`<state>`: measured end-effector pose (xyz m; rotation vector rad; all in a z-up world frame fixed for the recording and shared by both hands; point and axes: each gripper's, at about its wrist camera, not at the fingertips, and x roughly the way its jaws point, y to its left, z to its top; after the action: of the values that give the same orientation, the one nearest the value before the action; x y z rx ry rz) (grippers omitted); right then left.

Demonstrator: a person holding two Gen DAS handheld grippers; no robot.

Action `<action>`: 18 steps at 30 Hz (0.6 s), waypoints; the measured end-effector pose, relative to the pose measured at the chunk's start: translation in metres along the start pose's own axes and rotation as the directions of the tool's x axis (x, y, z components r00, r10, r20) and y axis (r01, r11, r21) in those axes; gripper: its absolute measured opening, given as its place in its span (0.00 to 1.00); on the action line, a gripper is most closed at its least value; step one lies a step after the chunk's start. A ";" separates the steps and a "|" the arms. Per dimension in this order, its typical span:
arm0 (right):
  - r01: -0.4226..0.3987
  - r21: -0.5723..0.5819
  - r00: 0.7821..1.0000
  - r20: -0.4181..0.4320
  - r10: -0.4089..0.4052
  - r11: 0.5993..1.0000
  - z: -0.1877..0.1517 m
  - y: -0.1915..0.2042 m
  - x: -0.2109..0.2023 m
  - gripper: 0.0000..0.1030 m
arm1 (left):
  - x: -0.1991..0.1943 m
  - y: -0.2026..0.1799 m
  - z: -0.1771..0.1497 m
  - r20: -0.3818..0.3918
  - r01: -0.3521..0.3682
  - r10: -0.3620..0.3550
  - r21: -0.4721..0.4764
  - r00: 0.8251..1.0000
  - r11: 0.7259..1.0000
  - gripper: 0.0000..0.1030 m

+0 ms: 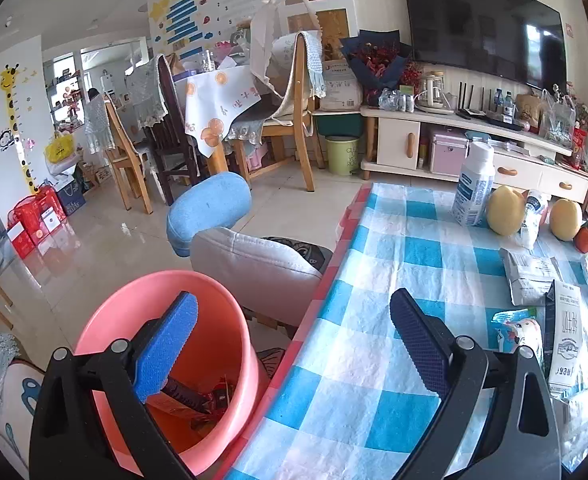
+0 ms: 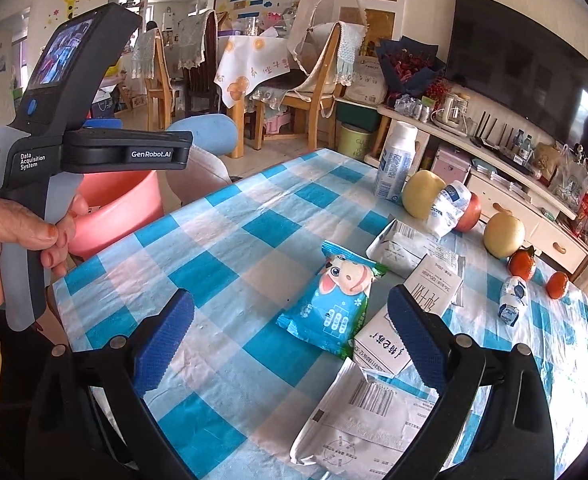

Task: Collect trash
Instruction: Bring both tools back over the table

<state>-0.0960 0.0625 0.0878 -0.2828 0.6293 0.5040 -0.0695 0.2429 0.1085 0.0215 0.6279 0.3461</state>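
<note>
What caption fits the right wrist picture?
Open right tongs hover over a blue snack wrapper on the checked tablecloth.

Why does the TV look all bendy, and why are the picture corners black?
Left wrist view: the fisheye lens curves the TV and blacks out the corners; the floor shines with window glare. Right wrist view: same curving on the TV; the snack packet at centre looks sharp.

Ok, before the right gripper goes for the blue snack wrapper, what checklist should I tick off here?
1. Right gripper open and empty: ok.
2. Blue snack wrapper lying flat and unobstructed on the table: ok.
3. Wrapper clear of the milk carton: not ok, their edges touch.
4. Left gripper open and empty: ok.
5. Pink bucket beside the table, with room left: ok.
6. Wrapper empty: cannot tell.
</note>
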 end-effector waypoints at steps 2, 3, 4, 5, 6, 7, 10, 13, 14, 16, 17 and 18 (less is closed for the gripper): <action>0.009 0.004 1.000 0.003 -0.009 1.000 -0.002 -0.008 -0.002 0.95 | -0.001 -0.007 0.000 0.004 0.005 -0.005 0.013 1.000 1.000 0.93; 0.012 0.010 1.000 0.005 -0.012 1.000 -0.002 -0.012 -0.003 0.95 | -0.001 -0.010 0.000 0.006 0.008 -0.008 0.019 1.000 1.000 0.93; 0.012 0.016 1.000 0.006 -0.012 1.000 -0.003 -0.016 -0.004 0.95 | -0.001 -0.013 0.000 0.007 0.012 -0.013 0.026 1.000 1.000 0.93; 0.012 0.024 1.000 0.007 -0.013 1.000 -0.003 -0.020 -0.005 0.95 | -0.002 -0.016 0.000 0.006 0.016 -0.016 0.032 1.000 0.999 0.93; 0.015 0.031 1.000 0.009 -0.015 0.999 -0.004 -0.024 -0.007 0.95 | -0.002 -0.020 0.000 0.005 0.020 -0.020 0.040 1.000 0.999 0.93; 0.018 0.037 1.000 0.011 -0.018 0.999 -0.005 -0.028 -0.008 0.95 | -0.002 -0.023 0.000 0.004 0.024 -0.024 0.048 1.000 0.999 0.93; 0.027 0.059 1.000 0.012 -0.027 0.998 -0.007 -0.040 -0.011 0.95 | -0.002 -0.033 0.000 0.001 0.031 -0.031 0.071 1.000 0.997 0.93; 0.033 0.084 0.999 0.018 -0.035 0.996 -0.010 -0.054 -0.015 0.95 | -0.002 -0.040 0.001 -0.004 0.044 -0.044 0.085 0.999 0.995 0.93; 0.036 0.091 0.999 0.020 -0.037 0.995 -0.010 -0.058 -0.017 0.95 | -0.002 -0.043 0.001 -0.004 0.045 -0.045 0.090 0.999 0.995 0.93; 0.043 0.103 0.999 0.022 -0.045 0.994 -0.011 -0.066 -0.019 0.95 | -0.002 -0.048 0.000 -0.002 0.044 -0.044 0.101 0.999 0.994 0.93; 0.047 0.110 0.998 0.024 -0.050 0.993 -0.011 -0.070 -0.020 0.95 | -0.002 -0.051 0.000 -0.003 0.047 -0.047 0.107 0.999 0.993 0.93; 0.051 0.118 0.998 0.027 -0.054 0.992 -0.012 -0.074 -0.021 0.95 | -0.002 -0.053 0.000 -0.004 0.051 -0.051 0.111 0.999 0.993 0.93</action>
<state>-0.0773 -0.0126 0.0991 -0.1803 0.6183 0.4186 -0.0550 0.1925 0.1029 0.1118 0.6478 0.2618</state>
